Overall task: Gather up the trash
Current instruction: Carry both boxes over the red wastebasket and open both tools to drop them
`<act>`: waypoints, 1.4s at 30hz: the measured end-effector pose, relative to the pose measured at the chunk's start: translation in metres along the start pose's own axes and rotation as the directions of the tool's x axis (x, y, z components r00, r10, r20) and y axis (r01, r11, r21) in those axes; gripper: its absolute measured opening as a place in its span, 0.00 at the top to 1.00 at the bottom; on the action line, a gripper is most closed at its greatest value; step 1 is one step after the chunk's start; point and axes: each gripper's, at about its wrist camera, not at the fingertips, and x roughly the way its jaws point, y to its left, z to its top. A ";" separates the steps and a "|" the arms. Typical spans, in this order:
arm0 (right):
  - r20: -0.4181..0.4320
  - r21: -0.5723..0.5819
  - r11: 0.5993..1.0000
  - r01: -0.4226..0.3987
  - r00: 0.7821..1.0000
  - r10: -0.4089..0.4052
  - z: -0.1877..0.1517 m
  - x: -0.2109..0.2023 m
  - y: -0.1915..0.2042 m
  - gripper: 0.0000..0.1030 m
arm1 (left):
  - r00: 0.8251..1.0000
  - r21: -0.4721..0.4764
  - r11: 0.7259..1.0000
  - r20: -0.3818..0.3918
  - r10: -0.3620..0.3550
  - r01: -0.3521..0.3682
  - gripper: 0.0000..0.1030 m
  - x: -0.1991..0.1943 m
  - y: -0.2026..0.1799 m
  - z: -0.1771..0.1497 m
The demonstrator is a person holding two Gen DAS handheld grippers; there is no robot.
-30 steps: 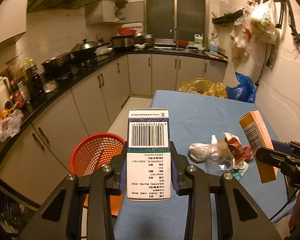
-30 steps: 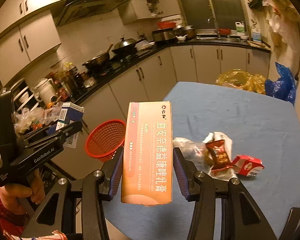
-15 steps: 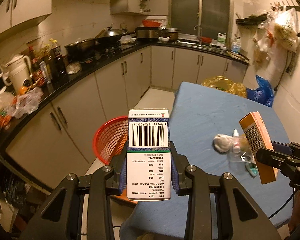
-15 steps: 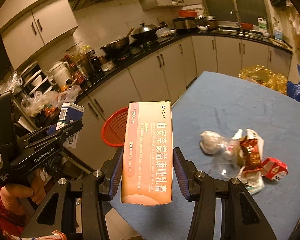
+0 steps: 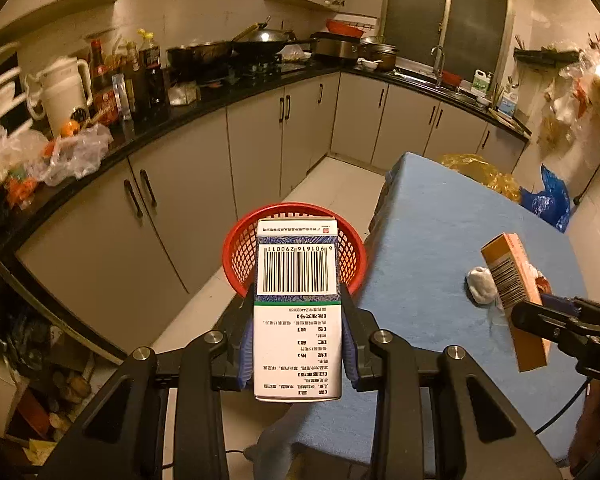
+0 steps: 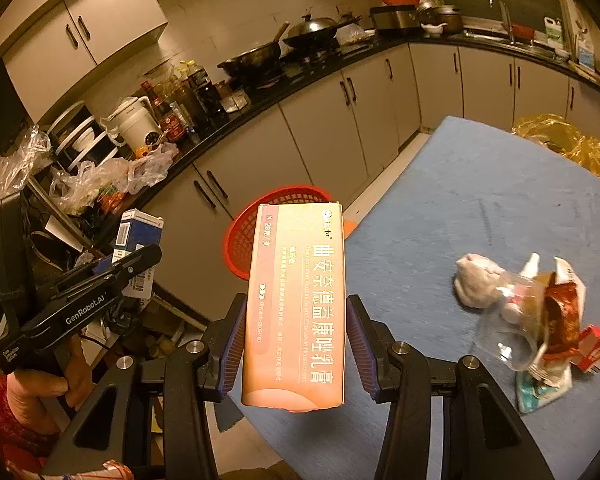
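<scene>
Both claws are clenched on cartons: the left gripper (image 5: pixel 298 344) holds a barcoded medicine box (image 5: pixel 297 312), the right gripper (image 6: pixel 296 344) an orange ointment box (image 6: pixel 295 312). Each is carried upright toward the red mesh basket (image 5: pixel 240 254) at twelve o'clock, probably for dropping in; more wrappers (image 6: pixel 540 320) wait at three o'clock on the blue table (image 6: pixel 480 184).

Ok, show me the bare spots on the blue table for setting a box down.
Free: the blue table between the yellow bag at its far end and the trash pile, and the near strip between the pile and the edge by the red basket. Crowded: the pile itself.
</scene>
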 end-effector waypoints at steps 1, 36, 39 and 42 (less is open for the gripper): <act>-0.007 0.006 1.000 -0.005 1.000 0.005 0.002 0.003 -0.001 0.50 | 1.000 -0.009 1.000 -0.006 -0.008 0.008 0.68 0.003 0.003 0.001; -0.138 0.222 0.975 -0.019 0.989 0.051 0.121 0.186 -0.008 0.43 | 0.973 0.008 0.987 -0.174 -0.154 0.157 0.48 0.180 0.058 0.059; -0.110 0.193 0.981 -0.006 0.994 0.028 0.121 0.171 -0.006 0.42 | 0.972 -0.008 0.987 -0.170 -0.160 0.161 0.48 0.174 0.062 0.057; -0.094 0.186 0.982 0.012 0.996 0.005 0.110 0.149 -0.008 0.41 | 0.975 -0.002 0.987 -0.154 -0.159 0.160 0.48 0.163 0.060 0.054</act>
